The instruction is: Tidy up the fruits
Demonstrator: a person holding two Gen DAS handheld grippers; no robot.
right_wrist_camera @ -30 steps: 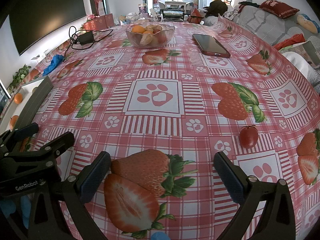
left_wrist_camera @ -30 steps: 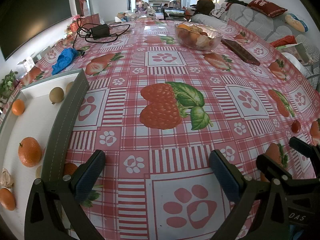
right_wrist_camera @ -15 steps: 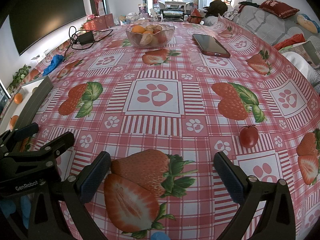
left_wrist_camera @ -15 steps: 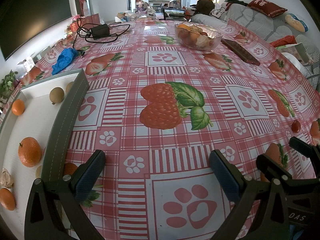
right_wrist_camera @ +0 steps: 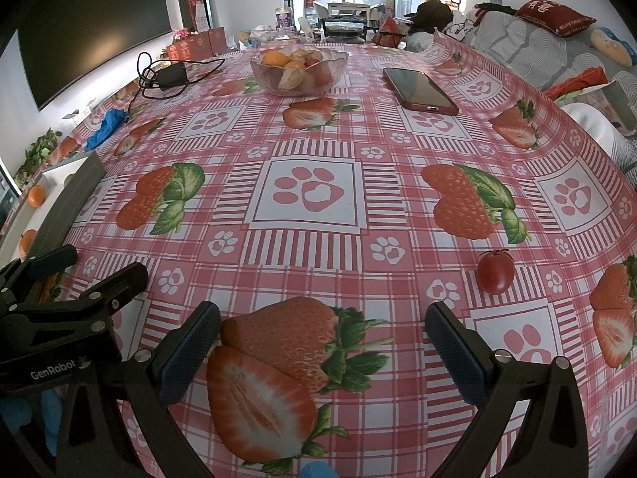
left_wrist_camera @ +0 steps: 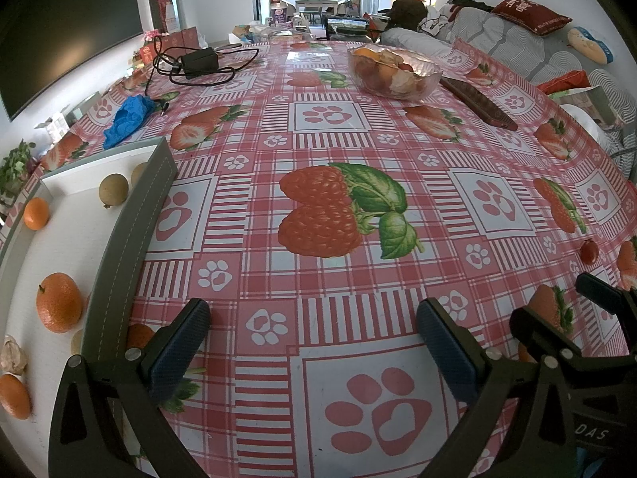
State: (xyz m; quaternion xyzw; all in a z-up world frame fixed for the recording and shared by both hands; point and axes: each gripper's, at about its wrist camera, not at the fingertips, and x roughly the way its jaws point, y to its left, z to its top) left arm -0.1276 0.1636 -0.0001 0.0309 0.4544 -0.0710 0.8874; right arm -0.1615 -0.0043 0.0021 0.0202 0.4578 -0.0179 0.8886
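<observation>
A small red tomato [right_wrist_camera: 495,271] lies loose on the strawberry tablecloth, just right of and ahead of my right gripper [right_wrist_camera: 323,342], which is open and empty; the tomato also shows in the left wrist view [left_wrist_camera: 589,251]. My left gripper [left_wrist_camera: 313,336] is open and empty over the cloth. A white tray with a grey rim [left_wrist_camera: 131,235] sits at the left and holds several oranges [left_wrist_camera: 59,302] and brownish round fruits [left_wrist_camera: 113,190]. A glass bowl [right_wrist_camera: 298,68] of mixed fruit stands at the far side.
A red-cased phone [right_wrist_camera: 420,89] lies right of the bowl. A black charger with cable [left_wrist_camera: 197,61] and a blue crumpled glove [left_wrist_camera: 127,117] lie far left. A sofa with cushions [right_wrist_camera: 553,20] borders the table on the right.
</observation>
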